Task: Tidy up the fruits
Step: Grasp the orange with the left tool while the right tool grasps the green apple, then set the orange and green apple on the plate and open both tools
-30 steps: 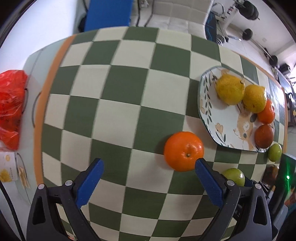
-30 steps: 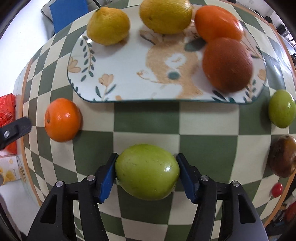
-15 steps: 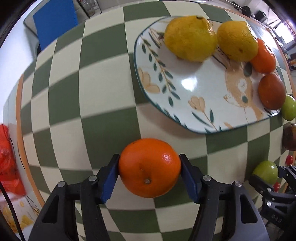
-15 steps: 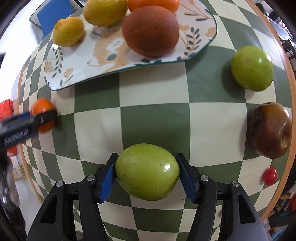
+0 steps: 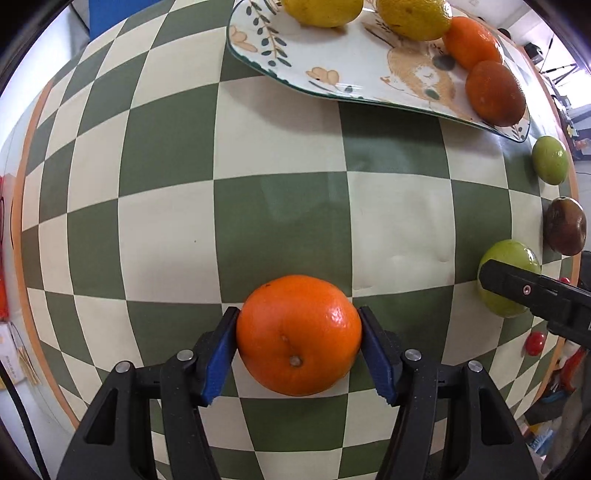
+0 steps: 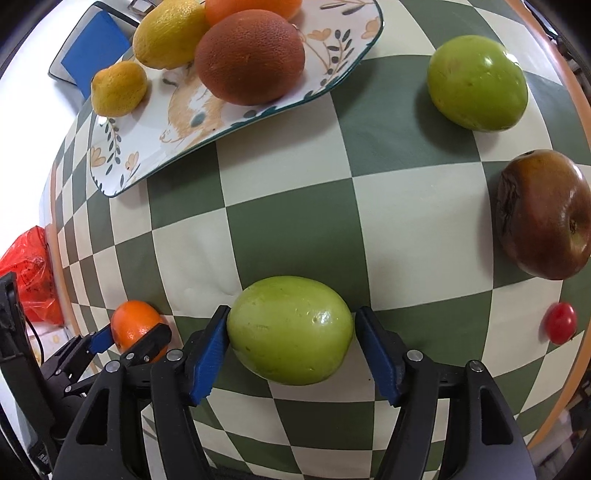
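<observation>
— While the left hand-held gripper [image 5: 298, 345] is clamping its blue pads against both sides of an orange [image 5: 298, 334], what is the right one doing?

— The right hand-held gripper [image 6: 290, 341] is holding a green fruit [image 6: 290, 328]; its left pad is pressing on the fruit, and the right pad is sitting at the fruit's edge with hardly a gap showing. Both fruits are sitting low over the checkered desk [image 5: 280, 221], near its front edge.

— And what is lying beyond them?

— Farther back, a decorated plate [image 6: 155, 140] with a rabbit drawing is carrying two lemons, the smaller lemon [image 6: 118, 88] and the larger lemon [image 6: 170, 33], plus a dark reddish orange [image 6: 249, 57] and a brighter orange fruit [image 5: 471, 42] behind it.

— Is anything resting loose on the desk?

— Yes. To the right of the plate, a second green fruit [image 6: 476, 83] is sitting on a green square. Nearer, a brown, bruised-looking apple [image 6: 543, 214] is lying beside the desk's orange border, and a small red cherry tomato [image 6: 561, 322] is sitting just in front of it.

— And off to the left?

— A red plastic bag [image 6: 31, 273] is showing past the desk's edge.
</observation>
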